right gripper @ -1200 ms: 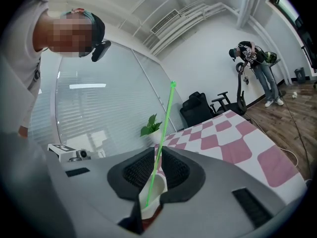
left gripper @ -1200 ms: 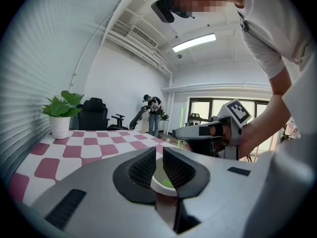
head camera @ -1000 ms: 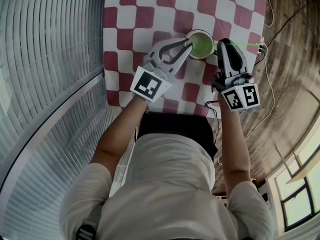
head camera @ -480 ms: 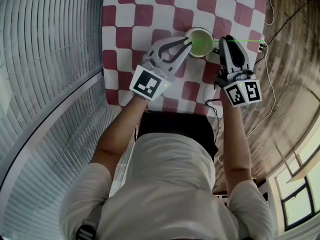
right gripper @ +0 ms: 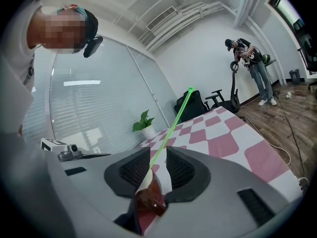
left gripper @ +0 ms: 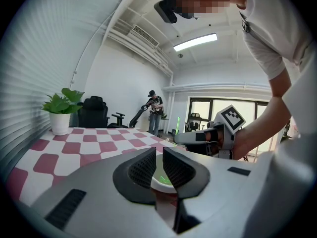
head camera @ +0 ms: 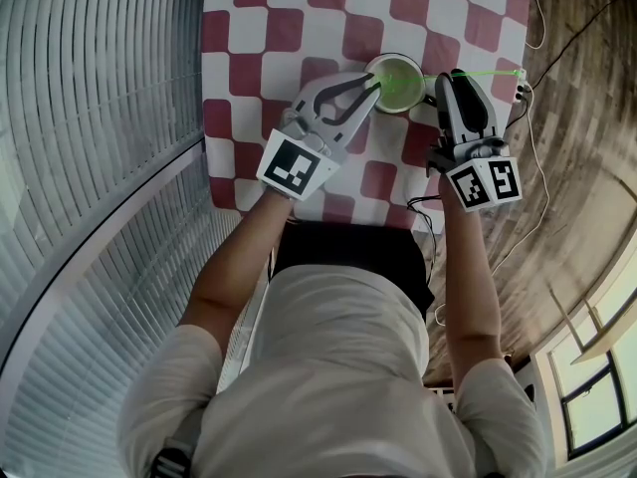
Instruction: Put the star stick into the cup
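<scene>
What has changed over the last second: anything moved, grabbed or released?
The right gripper edged slightly away from the person, carrying the star stick, and the stick's far end swung the same way. Nothing was taken hold of or let go. Unchanged: the left gripper stays shut on the rim of the cup, and the stick still lies nearly level, pointing at the cup.

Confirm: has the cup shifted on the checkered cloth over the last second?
No. The cup sits beside the same red checks of the cloth as before, the left tool clamped on its rim; only the camera view drifted slightly.
</scene>
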Action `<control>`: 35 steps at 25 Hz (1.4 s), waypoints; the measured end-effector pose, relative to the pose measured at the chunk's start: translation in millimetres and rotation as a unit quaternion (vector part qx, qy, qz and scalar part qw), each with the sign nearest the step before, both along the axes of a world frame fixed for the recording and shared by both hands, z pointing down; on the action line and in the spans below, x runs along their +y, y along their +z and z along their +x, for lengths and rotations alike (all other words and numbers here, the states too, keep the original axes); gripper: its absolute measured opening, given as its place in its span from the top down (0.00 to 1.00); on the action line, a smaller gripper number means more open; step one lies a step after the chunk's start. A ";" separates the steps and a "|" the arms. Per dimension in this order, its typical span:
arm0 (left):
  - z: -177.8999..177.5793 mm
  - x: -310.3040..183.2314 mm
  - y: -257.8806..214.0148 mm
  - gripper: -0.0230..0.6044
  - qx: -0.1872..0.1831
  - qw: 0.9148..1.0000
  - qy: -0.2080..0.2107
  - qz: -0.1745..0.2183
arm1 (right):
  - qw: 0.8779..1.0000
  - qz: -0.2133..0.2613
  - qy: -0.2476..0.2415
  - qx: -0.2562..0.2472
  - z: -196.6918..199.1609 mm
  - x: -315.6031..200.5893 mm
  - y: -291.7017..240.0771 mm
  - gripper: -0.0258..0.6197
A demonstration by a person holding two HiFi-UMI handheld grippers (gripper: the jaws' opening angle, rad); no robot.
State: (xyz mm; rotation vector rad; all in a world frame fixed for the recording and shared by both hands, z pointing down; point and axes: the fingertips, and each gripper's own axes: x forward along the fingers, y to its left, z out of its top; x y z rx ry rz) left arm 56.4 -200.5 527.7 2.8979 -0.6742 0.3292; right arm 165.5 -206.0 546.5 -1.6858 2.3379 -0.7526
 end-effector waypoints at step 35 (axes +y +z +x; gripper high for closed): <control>1.1 26.7 -93.9 0.88 0.039 0.999 -0.010 0.018 | 0.992 0.034 -0.006 0.123 -4.5 52.9 -99.4 0.88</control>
